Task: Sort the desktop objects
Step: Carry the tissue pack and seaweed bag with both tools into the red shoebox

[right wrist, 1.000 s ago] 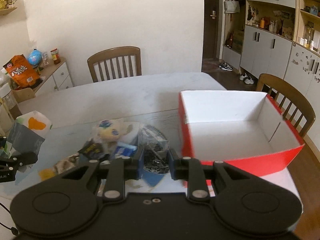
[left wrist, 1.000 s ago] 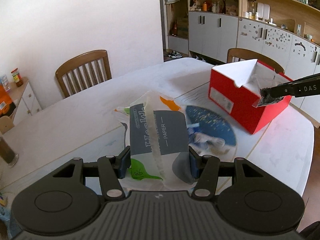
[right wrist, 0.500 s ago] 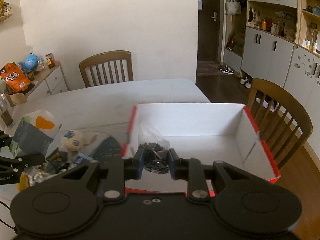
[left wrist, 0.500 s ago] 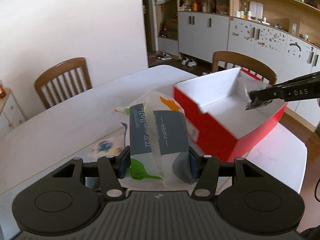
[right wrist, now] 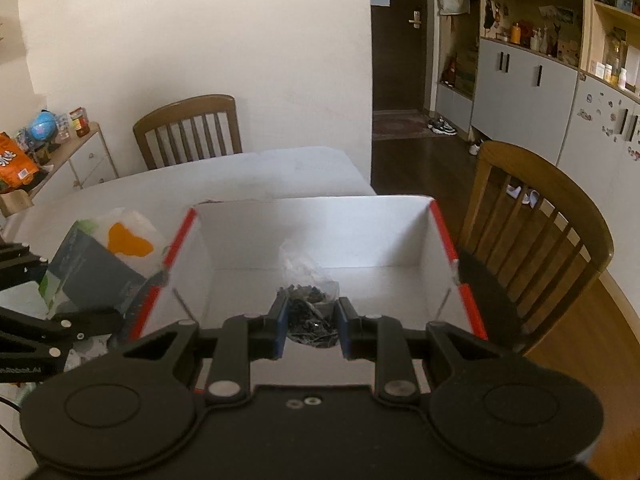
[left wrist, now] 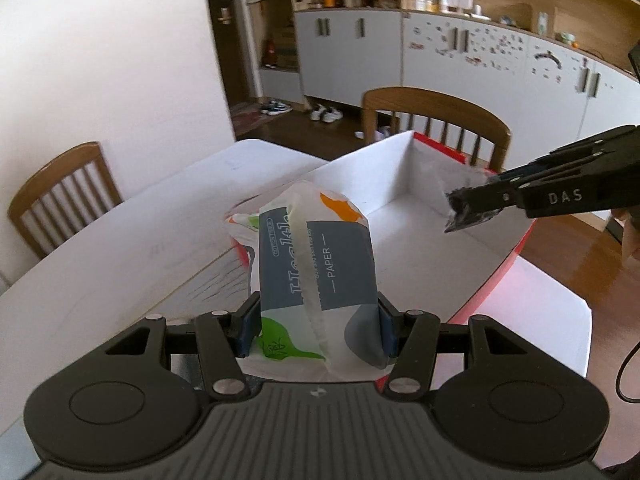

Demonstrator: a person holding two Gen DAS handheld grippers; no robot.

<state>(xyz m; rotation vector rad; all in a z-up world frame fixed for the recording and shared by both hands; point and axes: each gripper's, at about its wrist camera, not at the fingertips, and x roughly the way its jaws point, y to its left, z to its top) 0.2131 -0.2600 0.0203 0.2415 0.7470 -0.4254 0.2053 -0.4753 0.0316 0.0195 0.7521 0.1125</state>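
Note:
My left gripper [left wrist: 316, 328] is shut on a tissue pack [left wrist: 316, 264], white with grey, green and orange print, held above the near-left edge of the red box [left wrist: 516, 248]. The box is red outside, white inside, and open at the top. My right gripper [right wrist: 312, 320] is shut on a clear bag of small black bits [right wrist: 310, 312] and holds it over the box's white inside [right wrist: 360, 240]. In the left wrist view the right gripper [left wrist: 468, 212] reaches in from the right with the bag [left wrist: 460, 210]. The tissue pack also shows in the right wrist view [right wrist: 104, 264].
The white table [left wrist: 120, 248] carries the box near its right end. Wooden chairs stand behind the table [right wrist: 188, 132] and beside the box [right wrist: 536, 224]. A side cabinet with snacks [right wrist: 48, 148] stands at far left. Cupboards [left wrist: 480, 60] line the back wall.
Both grippers have moved right toward the box. The bag went from in front of the box to over its inside. The tissue pack went from above the desk clutter to the box's left edge.

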